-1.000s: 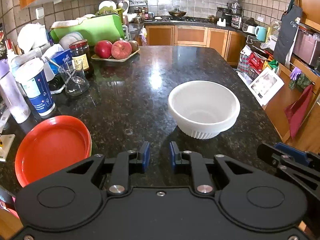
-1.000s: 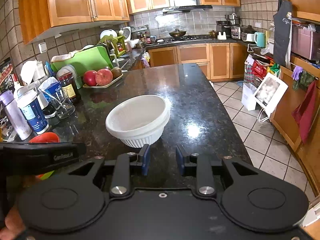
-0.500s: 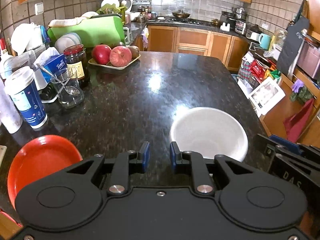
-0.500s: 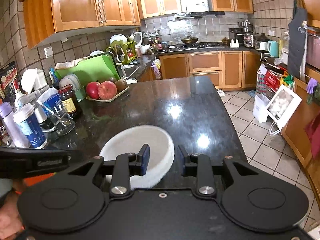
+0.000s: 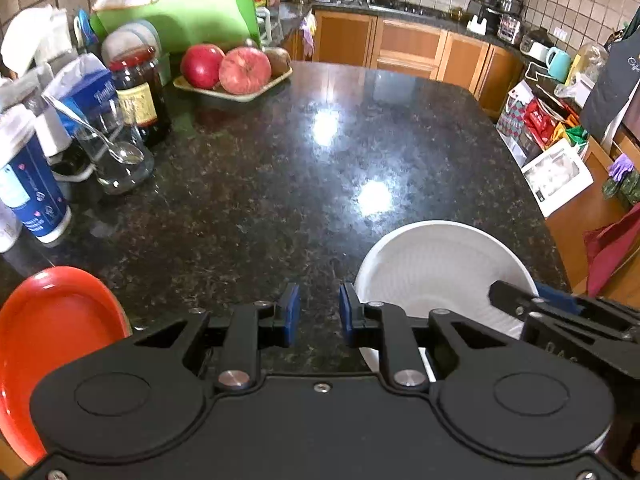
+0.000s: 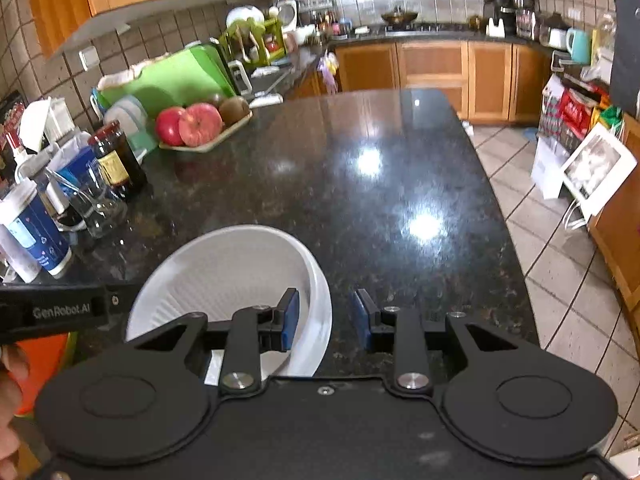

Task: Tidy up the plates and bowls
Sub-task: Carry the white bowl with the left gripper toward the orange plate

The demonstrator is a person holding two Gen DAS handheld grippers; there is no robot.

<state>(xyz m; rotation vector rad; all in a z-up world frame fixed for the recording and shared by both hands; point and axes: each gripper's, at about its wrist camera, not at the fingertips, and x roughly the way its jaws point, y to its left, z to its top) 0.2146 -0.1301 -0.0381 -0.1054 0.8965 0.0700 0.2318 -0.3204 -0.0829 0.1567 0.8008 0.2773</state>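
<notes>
Dark granite island counter (image 6: 400, 208) carrying a white ribbed bowl (image 6: 224, 276) near its front edge and an orange plate (image 5: 52, 340) to the left. Right gripper (image 6: 324, 316): jaws parted, straddling the bowl's right rim, unclamped; seat deeper before closing. Left gripper (image 5: 319, 314): parted, empty, just beside the bowl.

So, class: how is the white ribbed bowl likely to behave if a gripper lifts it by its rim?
The white bowl looks rigid, so it probably won't flex. Its glossy rim may slip between narrow pads. Gripped at one side by the right gripper, a deep, wide bowl would likely tilt.
</notes>
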